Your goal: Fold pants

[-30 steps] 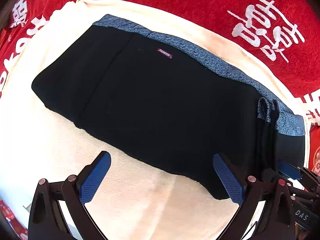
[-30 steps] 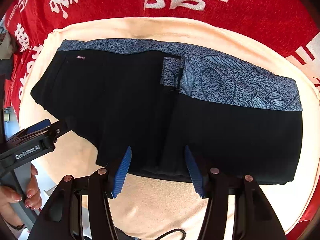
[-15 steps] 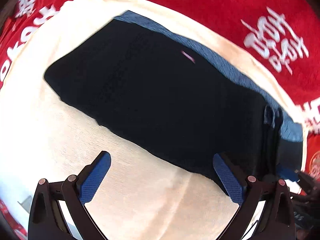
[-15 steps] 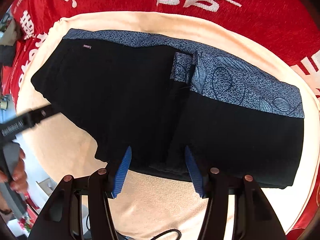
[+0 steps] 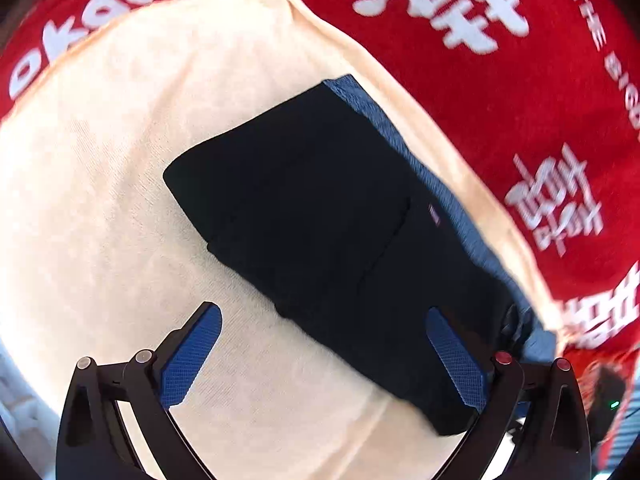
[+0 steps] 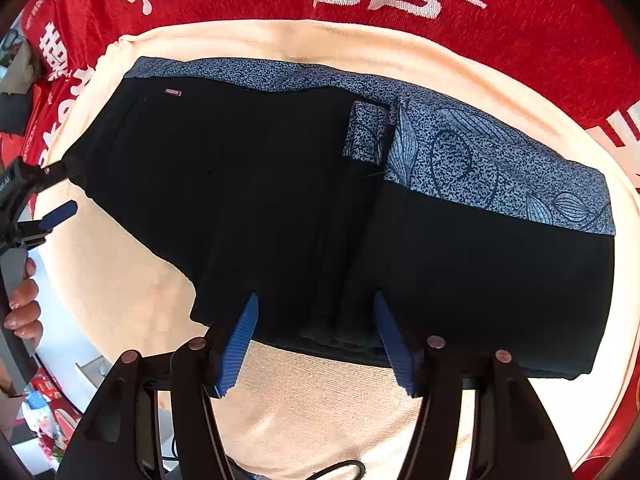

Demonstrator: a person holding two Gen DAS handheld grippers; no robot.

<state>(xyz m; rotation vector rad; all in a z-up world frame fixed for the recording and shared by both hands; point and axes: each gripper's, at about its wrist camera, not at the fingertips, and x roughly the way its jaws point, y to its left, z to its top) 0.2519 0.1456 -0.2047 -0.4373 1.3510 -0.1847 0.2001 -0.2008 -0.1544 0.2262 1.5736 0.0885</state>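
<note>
Both views are bright and evenly lit, with strong, saturated colour in the red printed cloth [image 6: 540, 32]. The cream cloth [image 5: 100, 184] is nearly washed out in the left wrist view, its weave lost in glare toward the left edge. The black pants [image 6: 280, 200] read as an almost flat dark mass, and their folds show only faintly. Shadows are soft and short, and no single light source can be told. The left wrist view is smeared by motion blur: the white lettering and the patterned waistband [image 5: 400, 136] are streaked. The right wrist view is sharp. Fisheye distortion bows every edge, and the corners fall to black.
</note>
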